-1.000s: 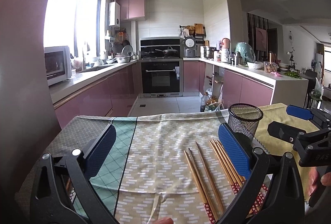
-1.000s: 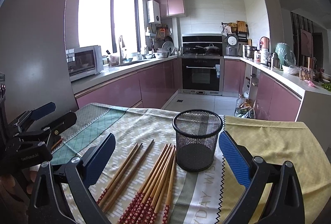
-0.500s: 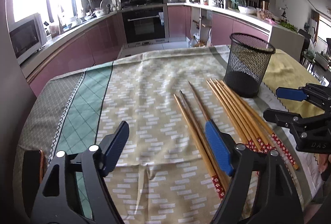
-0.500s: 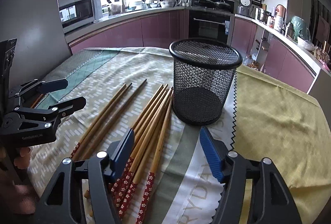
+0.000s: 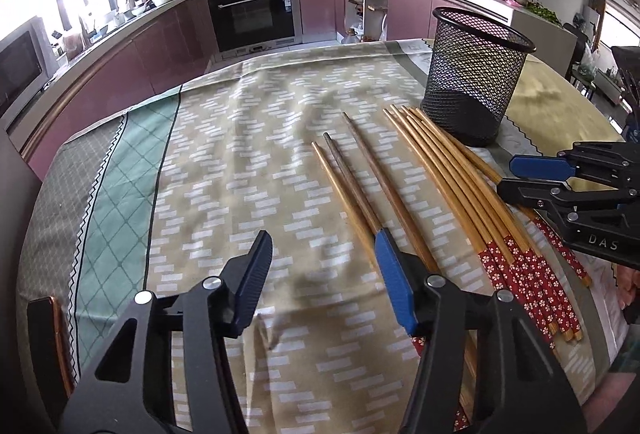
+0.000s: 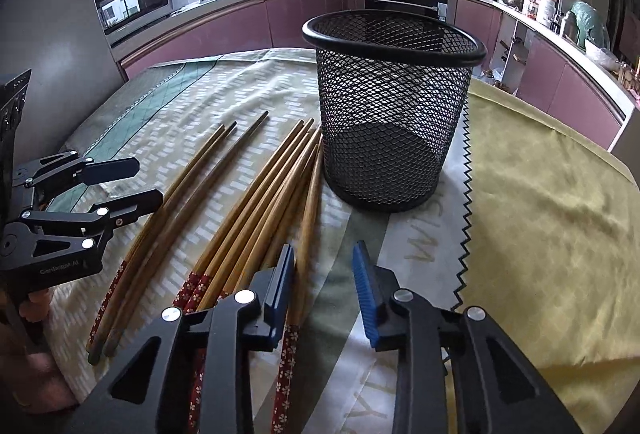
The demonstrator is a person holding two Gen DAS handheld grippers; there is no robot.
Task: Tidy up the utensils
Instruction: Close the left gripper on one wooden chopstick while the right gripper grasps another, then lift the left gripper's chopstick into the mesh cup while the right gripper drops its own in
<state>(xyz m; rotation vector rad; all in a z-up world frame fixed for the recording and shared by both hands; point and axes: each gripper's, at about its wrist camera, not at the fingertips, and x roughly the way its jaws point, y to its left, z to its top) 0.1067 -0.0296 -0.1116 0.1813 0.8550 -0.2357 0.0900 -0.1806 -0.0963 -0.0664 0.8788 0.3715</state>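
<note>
Pre-grasp step, nothing picked. Wooden chopsticks with red floral ends (image 6: 256,209) lie loose mid-surface beside the empty black wire-mesh cup (image 6: 390,105). Left hand-held gripper (image 5: 320,274) wide, right hand-held gripper (image 6: 324,282) narrower, both empty. Next, probably: right closes on nearest chopstick.

two wrist cameras, low and close over the table, face the kitchen counters — both share the chopsticks (image 5: 448,169) (and mesh cup (image 6: 394,105)).
</note>
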